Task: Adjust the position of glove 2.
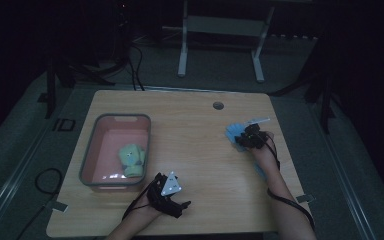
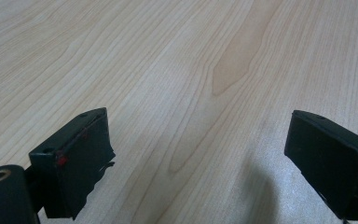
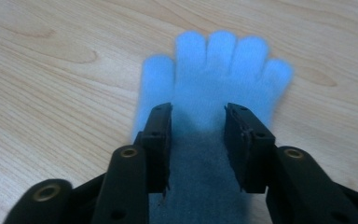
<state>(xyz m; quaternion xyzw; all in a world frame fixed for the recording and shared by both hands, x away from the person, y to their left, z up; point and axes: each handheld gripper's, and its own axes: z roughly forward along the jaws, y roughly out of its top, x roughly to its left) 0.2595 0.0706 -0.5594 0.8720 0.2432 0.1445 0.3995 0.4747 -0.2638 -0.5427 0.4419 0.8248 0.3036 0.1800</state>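
Blue glove [image 3: 214,79] is lying flat on the wooden table [image 1: 195,150], at the right side, roughly midway between the near and far edges, with its fingers spread and pointing away from the right gripper [image 3: 198,114]. In the high view the glove [image 1: 236,132] is showing partly under that gripper [image 1: 252,136].

Right gripper is standing directly over the glove's palm, jaws partly spread and straddling the knit. The pads are sitting over the fabric, one to each side of the palm, but the frames are not showing them squeezing it; no cloth is bunching between them. Judgement: the step in hand is the approach and grasp of the glove, not yet completed.

Left gripper [image 1: 167,192] is resting near the front edge of the table, just right of the pink bin [image 1: 95,132]. Its own view is showing both jaws wide apart over bare wood, with nothing between them [image 2: 198,154].

The bin is standing at the left of the table and is already holding a pale yellow-green glove [image 1: 132,159], lying toward its near right corner.

Judgement: the blue glove is likely bound for the same bin. The next move is calling for the right jaws to settle onto the fabric, close enough to gather a fold, then lift cleanly before carrying left. A thin, flat knit may be slipping from a shallow pinch.
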